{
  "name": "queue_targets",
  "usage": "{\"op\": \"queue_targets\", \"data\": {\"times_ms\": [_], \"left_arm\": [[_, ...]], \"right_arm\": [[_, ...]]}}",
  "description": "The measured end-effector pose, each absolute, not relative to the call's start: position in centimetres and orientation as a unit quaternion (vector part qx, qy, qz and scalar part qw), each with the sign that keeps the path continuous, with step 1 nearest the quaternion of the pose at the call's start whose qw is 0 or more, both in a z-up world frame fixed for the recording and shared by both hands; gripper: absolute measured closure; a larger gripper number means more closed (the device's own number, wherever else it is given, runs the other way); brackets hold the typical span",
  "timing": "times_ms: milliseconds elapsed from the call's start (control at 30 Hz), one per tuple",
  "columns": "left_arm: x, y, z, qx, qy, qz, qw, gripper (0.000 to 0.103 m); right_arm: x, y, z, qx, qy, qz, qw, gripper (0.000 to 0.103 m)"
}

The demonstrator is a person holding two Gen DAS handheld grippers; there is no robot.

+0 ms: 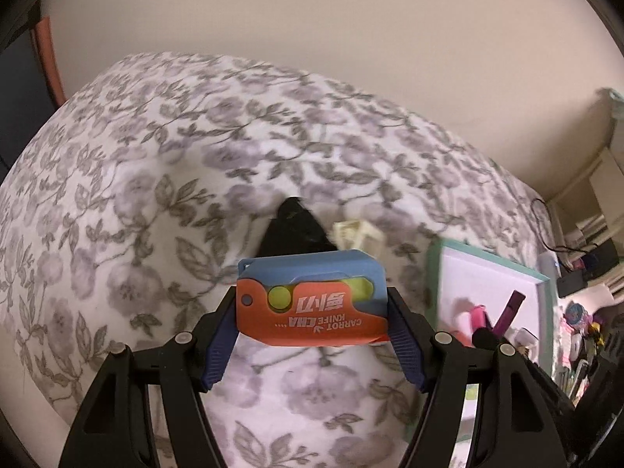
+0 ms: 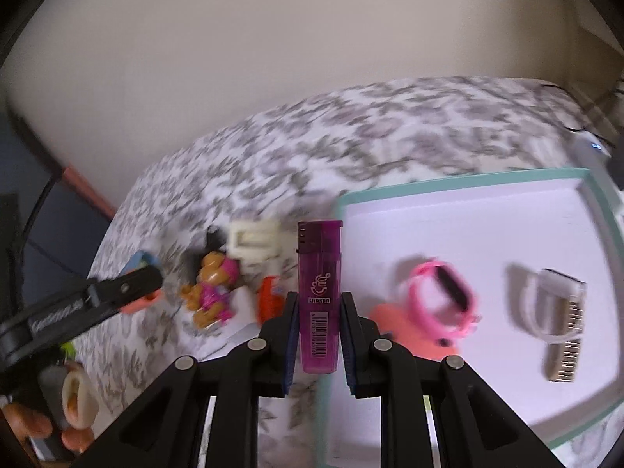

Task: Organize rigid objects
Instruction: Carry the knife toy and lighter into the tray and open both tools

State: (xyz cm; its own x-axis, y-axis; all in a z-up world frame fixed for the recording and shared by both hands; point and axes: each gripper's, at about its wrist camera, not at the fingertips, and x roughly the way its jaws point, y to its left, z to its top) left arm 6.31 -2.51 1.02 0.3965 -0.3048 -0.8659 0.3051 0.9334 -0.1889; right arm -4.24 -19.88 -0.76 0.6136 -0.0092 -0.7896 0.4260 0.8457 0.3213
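Gripping a flat orange-and-blue box cutter (image 1: 312, 300) by its two short ends, the left gripper (image 1: 312, 335) holds it crosswise above the floral bedspread (image 1: 136, 163); both blue-padded fingers (image 1: 218, 351) press on the item, which is clear of the bedding. Its printed face reads "CARROT KNIFE", upside down in the left wrist view. Directly beyond it lie a black object (image 1: 296, 230), identity unclear, and a cream rectangular piece (image 1: 358, 234).

The right gripper (image 2: 319, 323) is clamped on a translucent purple lighter (image 2: 319, 296), held upright between the fingers (image 2: 290, 335), its darker cap end farthest from the camera and a barcode on its lower body. The lighter sits over the near left edge of a shallow white tray with a mint-green rim (image 2: 448, 181), which rests on the bedspread.

Inside the tray: a pink wristband watch (image 2: 444, 300), an orange item (image 2: 405, 331) partly under it, and a white-handled comb or brush (image 2: 561, 319), blurred.

On the bedspread left of the tray: an orange-and-pink toy dog figure (image 2: 212, 292), the cream rectangular piece just behind it, and a small orange-and-white object (image 2: 269, 300) beside the lighter. The left gripper shows at the left edge of the right wrist view, carrying the cutter.

A plain beige wall (image 1: 351, 39) stands behind the bed. Cluttered shelving (image 1: 585, 234) appears at the far right of the left wrist view.
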Motion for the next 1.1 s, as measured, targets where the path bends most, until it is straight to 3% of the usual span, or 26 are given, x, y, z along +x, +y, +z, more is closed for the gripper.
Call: {"op": "queue_targets", "data": {"times_ms": [667, 1100], "left_arm": [[-3.0, -15.0, 0.2, 0.134, 0.492, -0.306, 0.804, 0.031], [-5.2, -17.4, -3.2, 0.185, 0.534, -0.329, 0.757, 0.031]], "right_arm": [[-14.0, -31.1, -0.2, 0.282, 0.367, -0.358, 0.811, 0.082], [-15.9, -34.0, -4.9, 0.319, 0.435, -0.390, 0.747, 0.082]]}}
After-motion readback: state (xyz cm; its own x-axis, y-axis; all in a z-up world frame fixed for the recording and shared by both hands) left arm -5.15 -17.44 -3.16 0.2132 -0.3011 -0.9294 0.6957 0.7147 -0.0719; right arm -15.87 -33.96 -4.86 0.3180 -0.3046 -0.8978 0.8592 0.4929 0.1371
